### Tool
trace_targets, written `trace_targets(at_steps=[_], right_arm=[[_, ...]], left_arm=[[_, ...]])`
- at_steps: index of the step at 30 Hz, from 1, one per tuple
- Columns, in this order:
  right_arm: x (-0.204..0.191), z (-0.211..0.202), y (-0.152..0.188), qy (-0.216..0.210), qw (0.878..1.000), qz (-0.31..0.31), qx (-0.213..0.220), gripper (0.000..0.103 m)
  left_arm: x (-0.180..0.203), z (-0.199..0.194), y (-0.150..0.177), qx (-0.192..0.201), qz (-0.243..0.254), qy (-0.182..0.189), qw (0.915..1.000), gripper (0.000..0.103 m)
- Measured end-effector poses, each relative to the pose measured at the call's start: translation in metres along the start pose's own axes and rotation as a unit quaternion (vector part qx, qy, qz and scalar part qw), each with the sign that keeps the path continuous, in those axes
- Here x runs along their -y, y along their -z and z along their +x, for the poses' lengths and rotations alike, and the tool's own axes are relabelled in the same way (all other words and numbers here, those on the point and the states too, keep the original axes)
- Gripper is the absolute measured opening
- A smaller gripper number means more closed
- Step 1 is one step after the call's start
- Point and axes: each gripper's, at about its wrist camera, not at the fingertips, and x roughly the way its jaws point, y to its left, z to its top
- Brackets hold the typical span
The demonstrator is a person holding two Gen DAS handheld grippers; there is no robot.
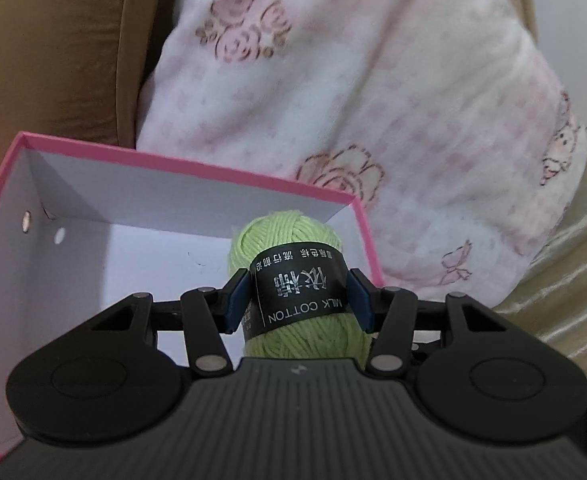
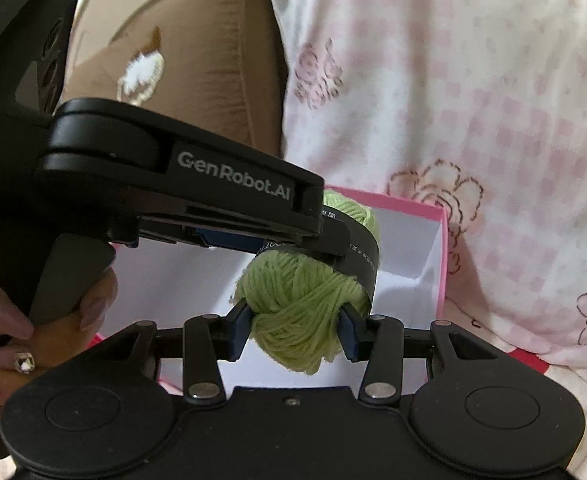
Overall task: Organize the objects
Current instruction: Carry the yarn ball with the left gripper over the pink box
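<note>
A light green yarn ball (image 1: 293, 280) with a black paper band is clamped by both tongs at once. The left tongs (image 1: 298, 293) are closed on the banded middle, at the lower centre of the left wrist view. In the right wrist view, the right tongs (image 2: 296, 327) are closed on the bare yarn end (image 2: 299, 316) at lower centre, while the left tongs (image 2: 335, 242) reach in from the upper left. The ball is held above the open pink box (image 1: 165, 162) with a white interior. A floral pink blanket (image 1: 393, 92) and a brown cushion (image 2: 197, 44) are seen behind.
</note>
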Motion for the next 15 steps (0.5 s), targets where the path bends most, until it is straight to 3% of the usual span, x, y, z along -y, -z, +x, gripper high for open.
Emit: trace_targets(at_steps=[4,9,15], right_arm=[[0.004,0.020,-0.006,-0.017,1.000,0.009,-0.022,0.047],[0.003,0.040,-0.016,-0.007,0.999,-0.008,-0.053,0.045],[0.011,0.051,-0.011,0.006,0.998,-0.002,-0.069,0.045]], left_arm=[[-0.019,0.016,-0.005,-0.002,-0.029,0.001,0.9996,0.051],[-0.032,0.031,-0.009,-0.020,-0.054,0.013,0.9982,0.051],[-0.026,0.052,-0.007,-0.042,-0.027,0.006,0.9987,0.051]])
